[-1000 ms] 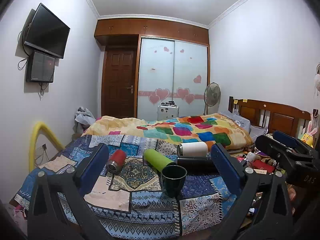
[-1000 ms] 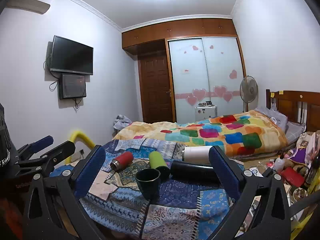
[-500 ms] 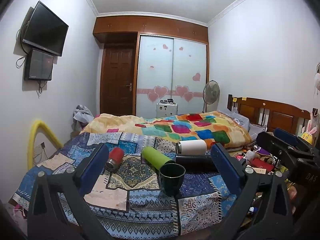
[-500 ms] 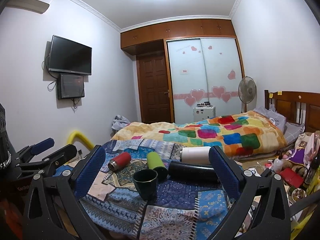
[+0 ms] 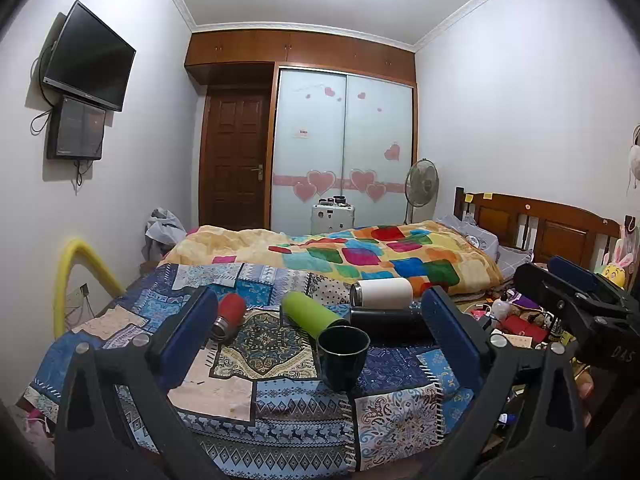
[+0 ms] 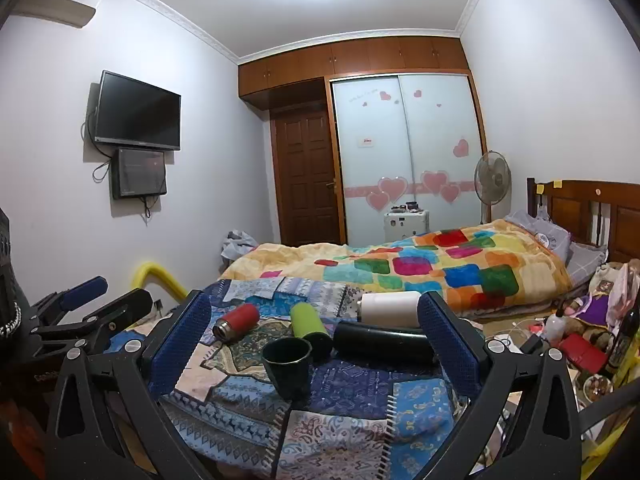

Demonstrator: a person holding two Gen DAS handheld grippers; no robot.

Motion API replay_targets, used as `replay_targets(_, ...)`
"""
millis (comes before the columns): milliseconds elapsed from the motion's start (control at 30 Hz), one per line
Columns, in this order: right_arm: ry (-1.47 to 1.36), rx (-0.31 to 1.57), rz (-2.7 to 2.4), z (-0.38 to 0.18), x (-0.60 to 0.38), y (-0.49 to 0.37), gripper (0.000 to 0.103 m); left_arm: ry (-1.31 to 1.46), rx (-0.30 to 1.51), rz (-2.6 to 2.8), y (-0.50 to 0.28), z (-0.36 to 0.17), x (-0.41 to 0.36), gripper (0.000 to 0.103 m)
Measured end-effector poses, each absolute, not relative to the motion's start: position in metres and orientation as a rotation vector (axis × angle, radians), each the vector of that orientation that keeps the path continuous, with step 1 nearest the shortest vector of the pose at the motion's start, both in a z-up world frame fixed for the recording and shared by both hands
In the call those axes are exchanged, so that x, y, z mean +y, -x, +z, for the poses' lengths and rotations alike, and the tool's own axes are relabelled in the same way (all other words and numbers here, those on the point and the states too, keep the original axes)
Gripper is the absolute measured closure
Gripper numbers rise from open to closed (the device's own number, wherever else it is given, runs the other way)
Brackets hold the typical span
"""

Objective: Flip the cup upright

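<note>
A dark green cup (image 5: pixel 343 356) stands upright, mouth up, on a patchwork cloth (image 5: pixel 224 384); it also shows in the right wrist view (image 6: pixel 288 366). Behind it lie a red bottle (image 5: pixel 229 316), a lime green bottle (image 5: pixel 310 314), a black bottle (image 5: pixel 386 320) and a white bottle (image 5: pixel 382 293), all on their sides. My left gripper (image 5: pixel 320 340) is open and empty, held back from the cup. My right gripper (image 6: pixel 312 344) is open and empty too, also short of the cup. Each gripper shows at the edge of the other's view.
A bed with a colourful blanket (image 5: pixel 360 252) lies behind the cloth. Clutter (image 6: pixel 580 340) fills the floor at the right. A yellow tube (image 5: pixel 76 268) arches at the left. A wardrobe, door and fan stand at the back wall.
Both grippers have drifted slightly; the scene sits a little lower and nearer in view. The cup and bottles have not moved. Both grippers stay open.
</note>
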State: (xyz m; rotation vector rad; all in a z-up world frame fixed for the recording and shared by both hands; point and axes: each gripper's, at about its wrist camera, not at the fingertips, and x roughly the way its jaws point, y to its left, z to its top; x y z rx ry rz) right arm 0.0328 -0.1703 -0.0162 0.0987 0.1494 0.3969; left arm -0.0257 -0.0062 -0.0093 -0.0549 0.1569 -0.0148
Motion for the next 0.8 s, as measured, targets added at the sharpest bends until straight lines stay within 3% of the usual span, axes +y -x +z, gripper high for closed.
replay_targets(800, -0.096, 0.145, 0.399, -0.0144, -0.1693, -0.0318, 0.0, 0.045, 0.161, -0.033, 0.0225, -0.0111, -0.0108, 0.0)
